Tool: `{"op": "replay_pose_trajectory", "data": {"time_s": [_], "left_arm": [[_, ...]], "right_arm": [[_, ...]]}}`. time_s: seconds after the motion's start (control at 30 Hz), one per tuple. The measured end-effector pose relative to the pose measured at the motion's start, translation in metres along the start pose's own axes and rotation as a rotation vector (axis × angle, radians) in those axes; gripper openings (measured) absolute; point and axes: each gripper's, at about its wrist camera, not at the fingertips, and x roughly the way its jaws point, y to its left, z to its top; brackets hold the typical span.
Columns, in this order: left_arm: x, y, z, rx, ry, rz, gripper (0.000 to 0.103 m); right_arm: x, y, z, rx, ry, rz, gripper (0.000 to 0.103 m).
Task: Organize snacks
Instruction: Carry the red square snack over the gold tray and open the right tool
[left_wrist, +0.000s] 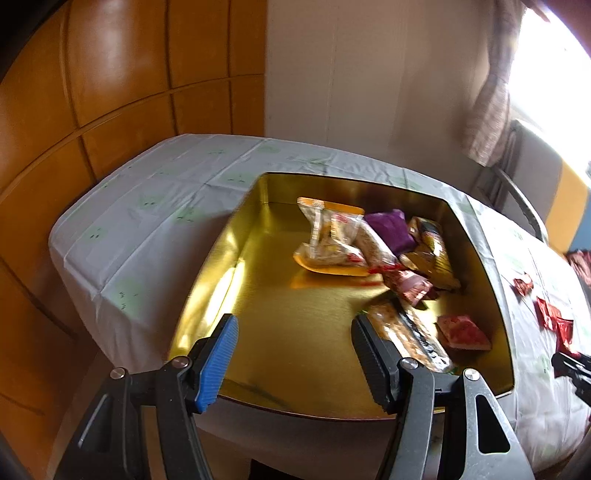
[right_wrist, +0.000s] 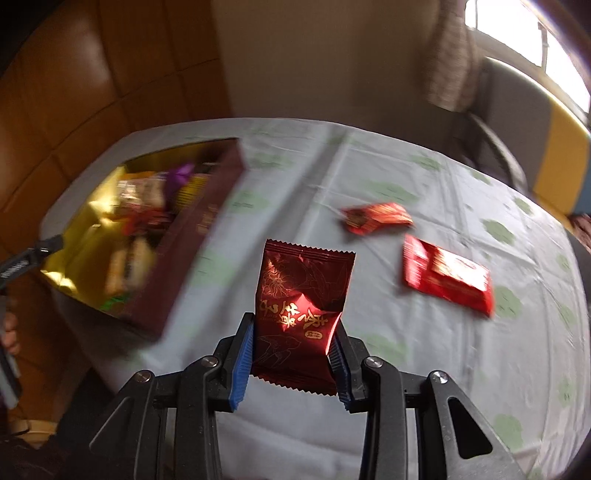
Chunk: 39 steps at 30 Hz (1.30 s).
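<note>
A dark red snack packet (right_wrist: 301, 310) with gold print stands upright between the pads of my right gripper (right_wrist: 295, 332), which is shut on it above the tablecloth. The gold-lined box (left_wrist: 229, 258) holds several snacks: a clear orange-edged bag (left_wrist: 328, 236), a purple packet (left_wrist: 391, 229), a red packet (left_wrist: 463, 330). My left gripper (left_wrist: 295, 328) hangs open over the box's near bare floor, nothing between its fingers. In the right wrist view the same box (right_wrist: 199, 229) lies at the left, blurred.
Two more red packets (right_wrist: 376, 218) (right_wrist: 447, 280) lie on the white tablecloth (right_wrist: 406, 369) right of the box. Red packets (left_wrist: 550, 314) also show at the right in the left wrist view. Wooden panelling, a wall and a chair stand behind the table.
</note>
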Motion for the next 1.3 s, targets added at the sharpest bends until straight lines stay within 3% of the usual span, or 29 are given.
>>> {"op": "replay_pose_trajectory", "data": {"time_s": [0.27,0.53,0.73,1.03,1.3], "left_arm": [[-0.004,0.028,0.002,-0.057,-0.022,0.049,0.064],[-0.005,0.042,0.002,-0.080,-0.022,0.064,0.064],[0.001,0.052,0.000,-0.104,-0.004,0.074,0.064],[0.002,0.054,0.000,-0.108,-0.007,0.085,0.064],[-0.002,0.059,0.001,-0.113,-0.013,0.093,0.064]], "right_arm": [[0.010,0.100,0.052,-0.192,0.005,0.273,0.038],[0.073,0.178,0.066,-0.267,0.170,0.412,0.038],[0.112,0.197,0.054,-0.276,0.279,0.394,0.038],[0.101,0.212,0.060,-0.297,0.190,0.389,0.038],[0.131,0.246,0.071,-0.404,0.215,0.348,0.038]]}}
